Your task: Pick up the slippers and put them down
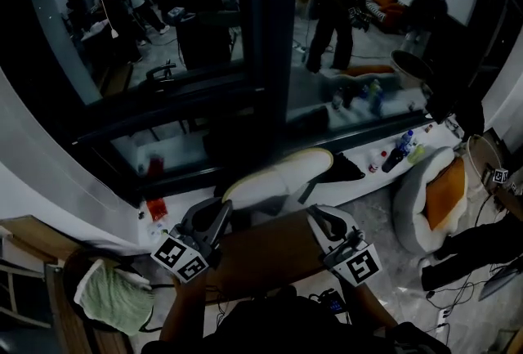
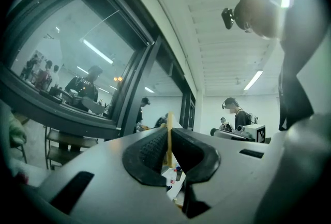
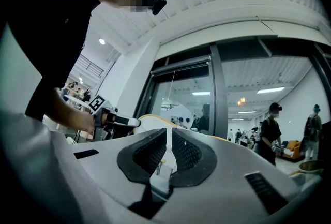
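Dark window backdrop, white slipper (image 1: 278, 179) with thin yellow-tan rim

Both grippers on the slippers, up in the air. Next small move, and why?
Likely lower both grippers together, level, toward the brown surface beneath, without opening yet. The left gripper and right gripper are each shut on an edge of the white slippers, which hang clear of any support.
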